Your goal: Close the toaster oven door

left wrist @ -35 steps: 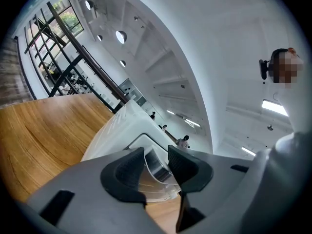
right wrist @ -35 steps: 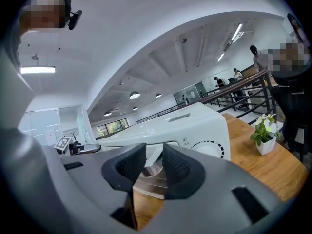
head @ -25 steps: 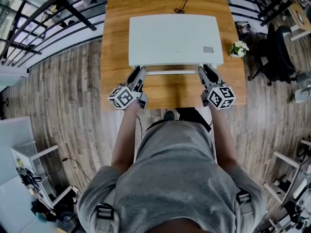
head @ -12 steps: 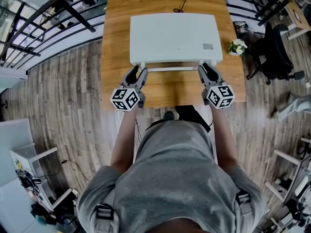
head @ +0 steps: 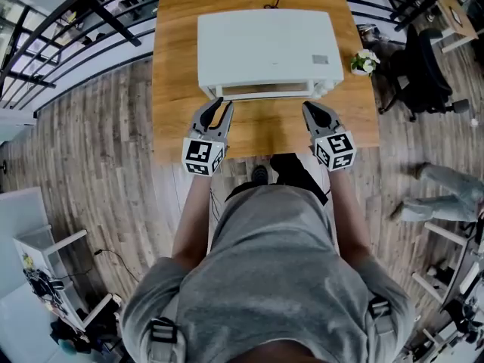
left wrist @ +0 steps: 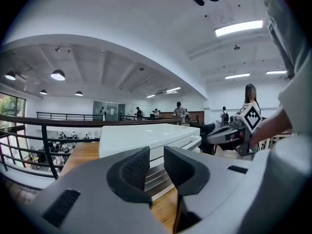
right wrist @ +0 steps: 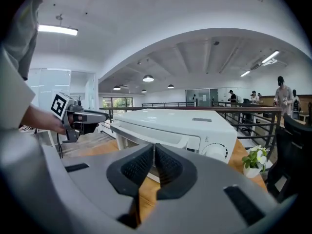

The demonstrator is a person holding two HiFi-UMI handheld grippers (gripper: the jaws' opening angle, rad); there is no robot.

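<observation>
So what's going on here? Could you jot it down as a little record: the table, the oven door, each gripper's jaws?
setting: wooden table, bearing a white toaster oven and a small potted plant
oven door: up against the front or nearly; whether fully shut cannot be told
left gripper: jaws apart, just been closing, nothing between them, clear of the oven
right gripper: jaws together, empty, clear of the oven

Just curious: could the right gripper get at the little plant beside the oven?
Probably yes: the plant stands in the open on the table, right of the toaster oven, with nothing between it and the right gripper.
</observation>
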